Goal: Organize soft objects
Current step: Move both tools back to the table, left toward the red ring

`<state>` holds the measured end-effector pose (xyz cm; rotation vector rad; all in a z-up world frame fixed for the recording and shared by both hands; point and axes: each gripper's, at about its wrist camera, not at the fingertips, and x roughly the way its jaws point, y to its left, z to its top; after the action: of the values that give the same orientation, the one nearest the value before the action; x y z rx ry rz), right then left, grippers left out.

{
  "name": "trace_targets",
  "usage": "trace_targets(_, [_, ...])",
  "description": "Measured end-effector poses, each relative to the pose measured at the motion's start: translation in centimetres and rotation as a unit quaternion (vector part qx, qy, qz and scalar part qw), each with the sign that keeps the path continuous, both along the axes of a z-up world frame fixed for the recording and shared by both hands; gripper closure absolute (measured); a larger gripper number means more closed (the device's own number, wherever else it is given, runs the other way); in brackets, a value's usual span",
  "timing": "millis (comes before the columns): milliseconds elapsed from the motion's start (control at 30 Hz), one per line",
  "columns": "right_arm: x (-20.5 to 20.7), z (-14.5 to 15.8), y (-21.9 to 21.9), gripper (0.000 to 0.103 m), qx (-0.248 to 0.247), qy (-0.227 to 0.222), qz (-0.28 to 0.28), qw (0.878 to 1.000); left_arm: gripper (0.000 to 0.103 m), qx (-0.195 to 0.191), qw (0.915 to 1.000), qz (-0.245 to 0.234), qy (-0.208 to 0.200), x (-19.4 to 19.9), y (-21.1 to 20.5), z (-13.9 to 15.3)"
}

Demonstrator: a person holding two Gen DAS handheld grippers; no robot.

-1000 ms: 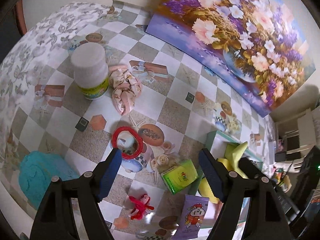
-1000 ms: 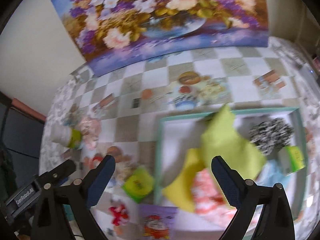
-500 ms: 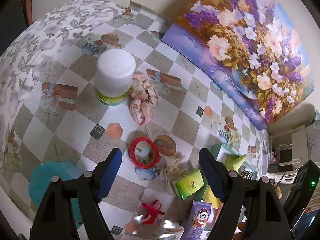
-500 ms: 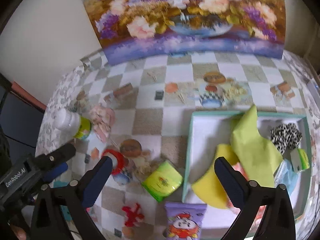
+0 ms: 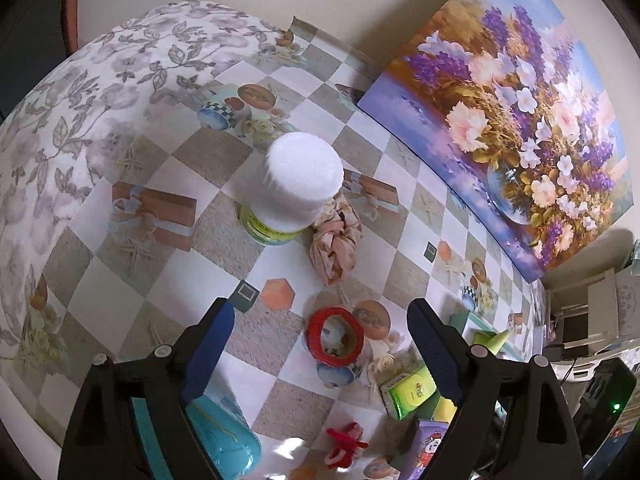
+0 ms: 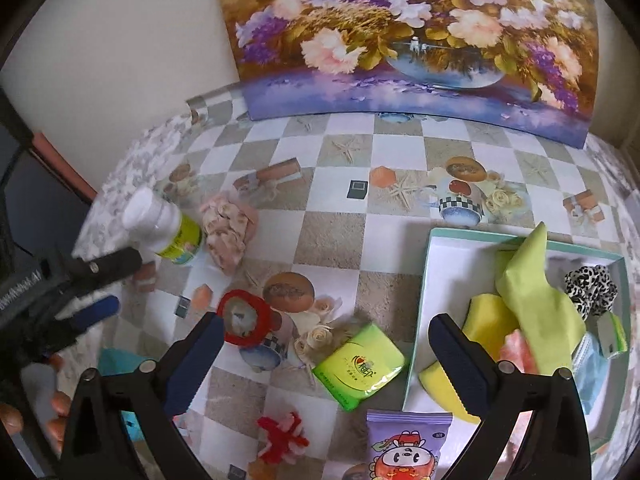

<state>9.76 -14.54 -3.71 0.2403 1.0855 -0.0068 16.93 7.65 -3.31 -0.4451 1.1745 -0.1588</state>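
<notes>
A pink floral cloth scrunchie (image 5: 336, 238) lies beside a white-capped bottle (image 5: 294, 190); both show in the right wrist view, scrunchie (image 6: 226, 230) and bottle (image 6: 162, 230). A red ring (image 5: 335, 338) (image 6: 244, 318), a green tissue pack (image 6: 358, 364) (image 5: 408, 390), a red fuzzy bow (image 6: 282, 436) and a teal cloth (image 5: 224, 440) lie on the checkered tablecloth. My left gripper (image 5: 320, 348) is open and empty above the ring. My right gripper (image 6: 324, 364) is open and empty over the tissue pack. The teal-rimmed tray (image 6: 424, 276) holds yellow-green cloths (image 6: 536, 300) and a leopard scrunchie (image 6: 592, 286).
A flower painting (image 6: 408, 36) leans on the wall at the back. A purple snack packet (image 6: 404, 444) lies at the front by the tray. The left gripper (image 6: 80, 292) shows at the left of the right wrist view.
The left gripper has risen and pulled back toward the bottle and pink scrunchie. The right gripper has swung left, from over the tray to over the tissue pack and ring.
</notes>
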Motion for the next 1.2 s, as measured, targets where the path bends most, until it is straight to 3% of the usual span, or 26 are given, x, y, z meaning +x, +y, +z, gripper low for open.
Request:
trace_targets(67, [0.0,-0.5,0.5,0.0,-0.005,0.01,0.005,1.0,0.007,-0.002,1.0,-0.002,-0.009,0.1,-0.1,-0.1])
trace_targets(300, [-0.6,-1.4,0.3,0.0,-0.023,0.003,-0.006,1.0,0.005,0.016,0.9991,-0.031,-0.022,0.2,-1.9,-0.2])
trace_targets(533, [-0.8,-2.4,-0.7,0.002,-0.009,0.015,-0.011,1.0,0.005,0.064,0.9964,-0.055,0.006,0.3,-3.4,-1.2])
trace_targets(800, [-0.6,-3.4,-0.6,0.012,0.009,0.028,0.018,0.999,0.005,0.087,0.992,-0.089,0.02,0.4,-6.0,-2.4])
trace_targets(1100, [-0.4,-4.9,-0.4,0.013,0.02,0.048,0.044,0.998,0.007,0.096,0.9882,-0.107,0.052,1.0,-8.1,-5.3])
trace_targets(1200, [-0.3,-5.4,-0.4,0.014,0.022,0.053,0.047,0.997,0.012,0.098,0.9867,-0.112,0.065,1.1,-8.6,-6.4])
